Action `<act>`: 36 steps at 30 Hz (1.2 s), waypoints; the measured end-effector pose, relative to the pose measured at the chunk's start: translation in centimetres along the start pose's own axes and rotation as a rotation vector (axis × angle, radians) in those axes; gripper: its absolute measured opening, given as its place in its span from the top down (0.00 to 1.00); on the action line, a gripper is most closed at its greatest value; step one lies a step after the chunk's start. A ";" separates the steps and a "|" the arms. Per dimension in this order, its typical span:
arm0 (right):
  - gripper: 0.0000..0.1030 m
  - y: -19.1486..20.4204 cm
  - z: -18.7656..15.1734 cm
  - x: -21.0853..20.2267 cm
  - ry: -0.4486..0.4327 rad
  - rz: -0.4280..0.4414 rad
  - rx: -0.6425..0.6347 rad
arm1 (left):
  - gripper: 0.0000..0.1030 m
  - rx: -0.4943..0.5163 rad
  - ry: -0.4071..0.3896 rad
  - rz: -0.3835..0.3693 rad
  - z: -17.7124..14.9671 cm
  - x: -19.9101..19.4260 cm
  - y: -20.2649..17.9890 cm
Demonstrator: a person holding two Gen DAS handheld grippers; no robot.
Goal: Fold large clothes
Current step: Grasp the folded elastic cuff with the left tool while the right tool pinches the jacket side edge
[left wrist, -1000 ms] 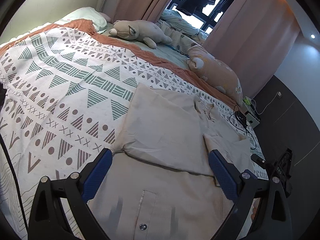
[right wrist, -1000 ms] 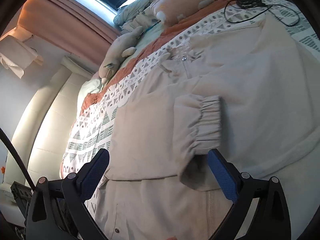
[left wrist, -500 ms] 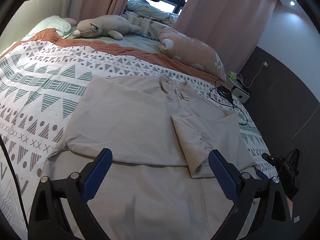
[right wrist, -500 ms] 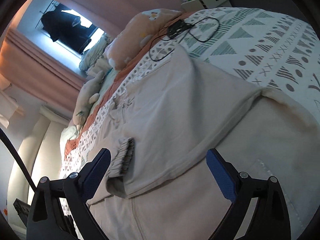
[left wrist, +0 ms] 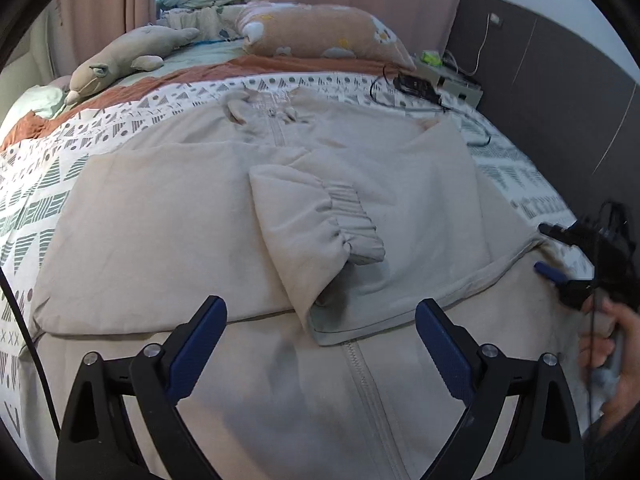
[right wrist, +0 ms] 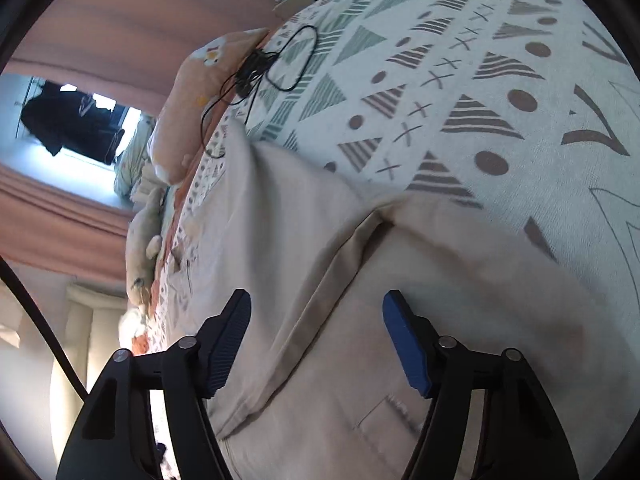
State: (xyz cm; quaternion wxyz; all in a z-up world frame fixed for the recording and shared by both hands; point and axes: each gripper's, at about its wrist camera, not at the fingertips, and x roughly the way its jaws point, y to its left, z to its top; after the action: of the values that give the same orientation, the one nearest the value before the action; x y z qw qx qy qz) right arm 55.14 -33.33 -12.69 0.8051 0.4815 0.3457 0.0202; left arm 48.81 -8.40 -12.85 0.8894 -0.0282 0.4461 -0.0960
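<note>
A large beige zip jacket [left wrist: 160,220] lies spread on the bed, front up, both sleeves folded across its chest. One elastic cuff [left wrist: 352,216] rests near the middle. My left gripper [left wrist: 320,308] hovers open over the lower front, just above the zipper [left wrist: 368,384], with nothing between its fingers. My right gripper [right wrist: 316,300] is at the jacket's [right wrist: 440,280] right side, rolled sideways. Its jaws are closing over the folded sleeve edge [right wrist: 332,276], and the pads do not press on it. The left wrist view shows that gripper [left wrist: 560,276] held in a hand [left wrist: 612,344].
The patterned bedspread [left wrist: 36,184] surrounds the jacket. A grey plush toy [left wrist: 132,56] and a peach pillow [left wrist: 320,28] lie at the head of the bed. A black device with looped cable [left wrist: 416,86] sits near the jacket's right shoulder, beside a bedside box [left wrist: 456,84].
Both grippers have swung toward the jacket's right side and dropped lower. The right gripper has rolled sideways, reached the jacket's right edge, and its jaws have narrowed. The left stays open.
</note>
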 end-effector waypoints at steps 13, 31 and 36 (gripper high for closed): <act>0.91 -4.6 0.6 0.6 -0.013 0.033 0.115 | 0.68 -0.191 -0.020 0.036 2.4 3.3 5.0; 0.91 -6.1 -0.7 -0.9 0.004 0.063 0.192 | 0.57 -0.572 -0.044 -0.025 1.4 1.2 15.3; 0.91 -6.3 -0.7 -0.9 0.019 0.050 0.191 | 0.03 -0.530 -0.067 -0.045 2.6 1.9 14.0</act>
State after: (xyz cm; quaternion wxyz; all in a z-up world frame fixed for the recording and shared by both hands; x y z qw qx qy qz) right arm 52.19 -36.51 -17.37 0.7515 0.5644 0.3416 0.0118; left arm 54.05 4.84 -14.63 0.8629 -0.2732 0.4251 0.0055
